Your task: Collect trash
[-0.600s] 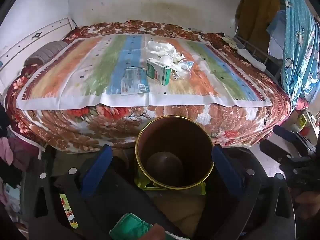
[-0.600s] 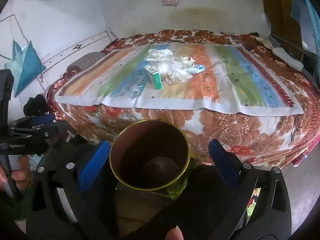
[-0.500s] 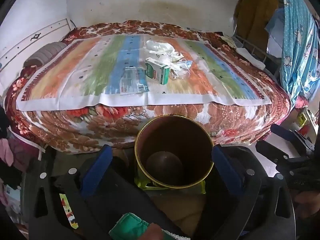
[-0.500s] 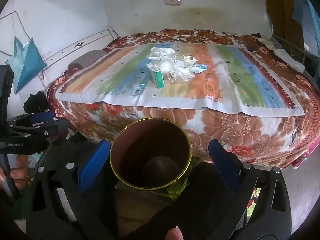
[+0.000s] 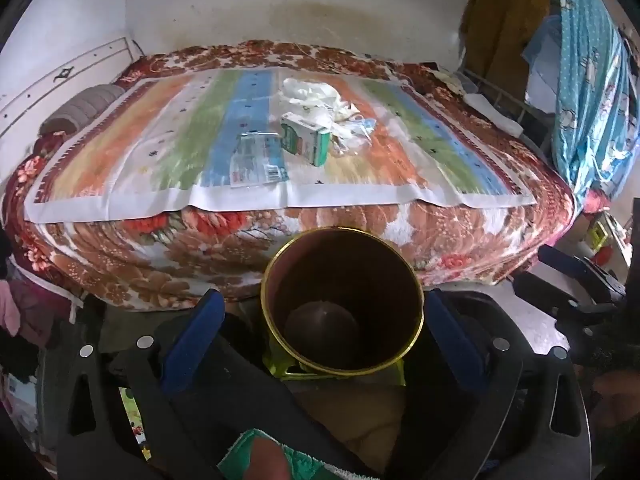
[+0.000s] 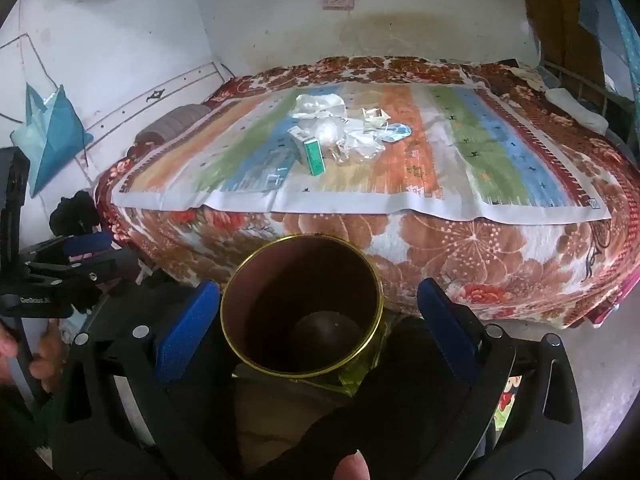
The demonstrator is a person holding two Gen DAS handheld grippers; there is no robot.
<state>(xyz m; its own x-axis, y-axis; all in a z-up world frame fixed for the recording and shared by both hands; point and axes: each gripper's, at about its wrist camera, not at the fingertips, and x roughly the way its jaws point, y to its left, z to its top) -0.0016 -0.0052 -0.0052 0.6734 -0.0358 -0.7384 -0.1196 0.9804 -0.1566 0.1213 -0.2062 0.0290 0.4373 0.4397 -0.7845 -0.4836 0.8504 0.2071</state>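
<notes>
Left claw (image 5: pixel 320 320): I saw it released, fingers spread either side of the bin.
Right claw (image 6: pixel 316 316): released too, gripping nothing.
Bin (image 5: pixel 342 300): upright, near the bed's front edge.
Trash (image 5: pixel 308 128): piled mid-bed (image 5: pixel 120 240), beyond the bin; green box (image 6: pixel 310 154) nearest.

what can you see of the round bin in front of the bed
The round bin is an upright, open-topped cylinder with a thin gold rim and a dark reddish-brown inside; its material looks like metal or plastic, but I cannot tell which. No trash shows inside, only the dark round bottom. It stands on the floor just before the bed, over something yellow-green at its base. Both views see it between the open fingers of a gripper, neither touching it.
</notes>
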